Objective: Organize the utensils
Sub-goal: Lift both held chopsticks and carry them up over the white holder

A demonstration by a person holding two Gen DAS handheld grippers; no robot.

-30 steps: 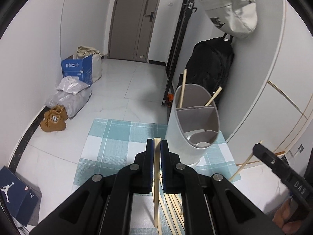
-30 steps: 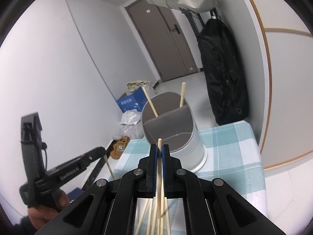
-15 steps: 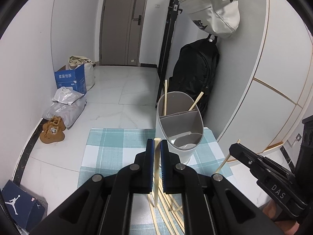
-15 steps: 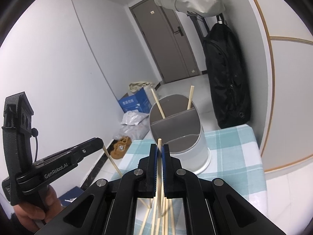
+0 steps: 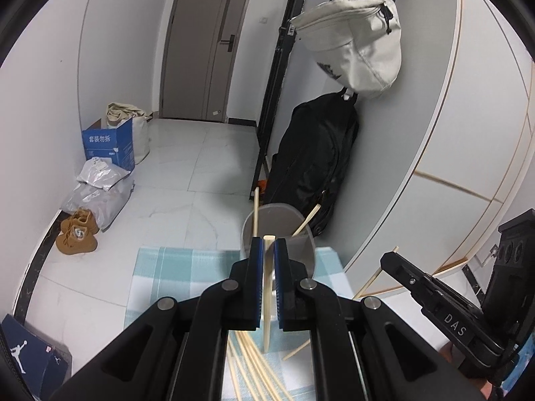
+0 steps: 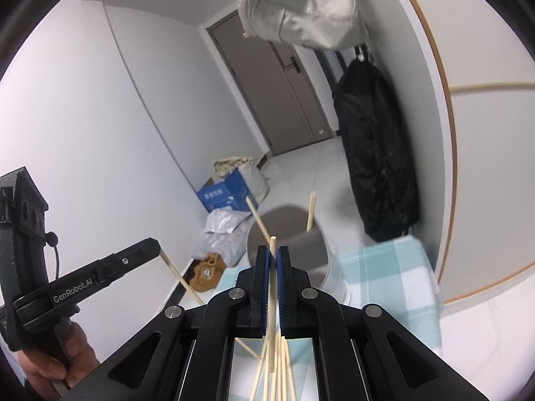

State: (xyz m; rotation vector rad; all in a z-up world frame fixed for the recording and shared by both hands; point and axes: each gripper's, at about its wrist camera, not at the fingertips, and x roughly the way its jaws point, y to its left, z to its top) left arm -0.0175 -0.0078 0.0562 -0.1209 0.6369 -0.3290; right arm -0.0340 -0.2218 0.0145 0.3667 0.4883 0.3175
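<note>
Both grippers hold a wooden chopstick above the table. My left gripper (image 5: 268,242) is shut on a chopstick (image 5: 266,297) that hangs down between its blue pads. My right gripper (image 6: 273,250) is shut on another chopstick (image 6: 271,304), seen from the left wrist as a stick (image 5: 374,279) in a black gripper (image 5: 389,259). Just ahead of both stands a grey divided utensil holder (image 5: 279,215) (image 6: 287,220) with two chopsticks (image 6: 256,219) leaning in its back compartment. Several loose chopsticks (image 5: 254,364) (image 6: 281,364) lie on the cloth below.
A teal-and-white checked cloth (image 5: 160,267) (image 6: 391,284) covers the table. Beyond the table's edge the floor holds tan shoes (image 5: 75,235), grey bags (image 5: 97,187) and a blue box (image 5: 108,145). A black bag (image 5: 311,153) and a white bag (image 5: 357,40) hang at the curved wall on the right.
Both grippers have risen with their chopsticks, so the holder and cloth sit lower and smaller in each view. The left-held chopstick's lower end now hangs clear of the pile.
</note>
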